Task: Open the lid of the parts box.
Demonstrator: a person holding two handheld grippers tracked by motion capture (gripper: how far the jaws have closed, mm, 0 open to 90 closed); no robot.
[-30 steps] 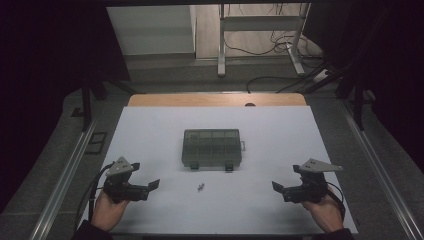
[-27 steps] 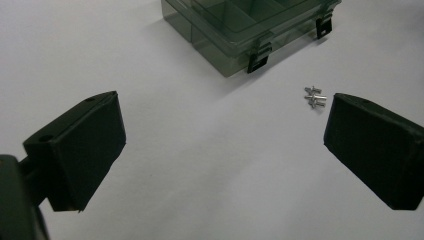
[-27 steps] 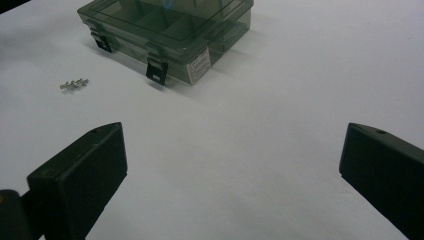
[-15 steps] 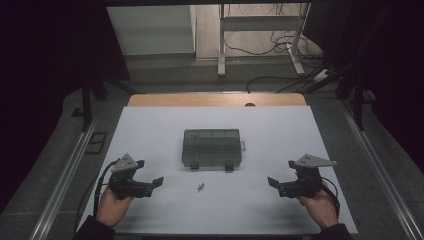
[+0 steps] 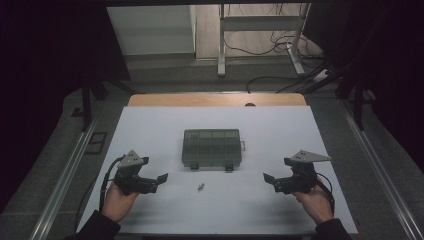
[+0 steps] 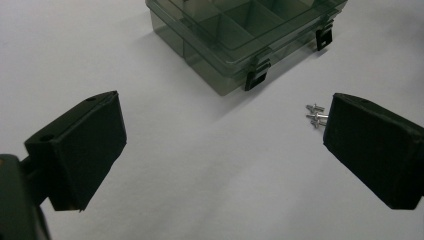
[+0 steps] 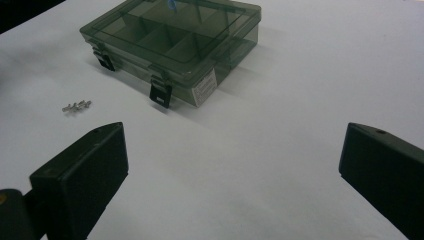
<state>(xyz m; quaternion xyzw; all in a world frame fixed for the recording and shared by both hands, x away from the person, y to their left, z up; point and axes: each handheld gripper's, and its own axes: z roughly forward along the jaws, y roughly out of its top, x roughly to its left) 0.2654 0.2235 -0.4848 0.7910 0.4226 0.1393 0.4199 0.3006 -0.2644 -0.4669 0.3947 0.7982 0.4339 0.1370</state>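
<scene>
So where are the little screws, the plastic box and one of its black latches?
Screws [image 5: 201, 187]: high view, middle of the small pile.
Plastic box [image 5: 212, 145]: high view, centre of its lid.
Latch [image 7: 160, 94]: right gripper view, black clip's face.

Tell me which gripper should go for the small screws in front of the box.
Left. The left gripper, jaws open, sits nearer the screws, which lie just past one jaw in its own view; the right gripper is farther.

Overhead plus two low, box-facing views

White table: closed compartment box, small screws.
</scene>
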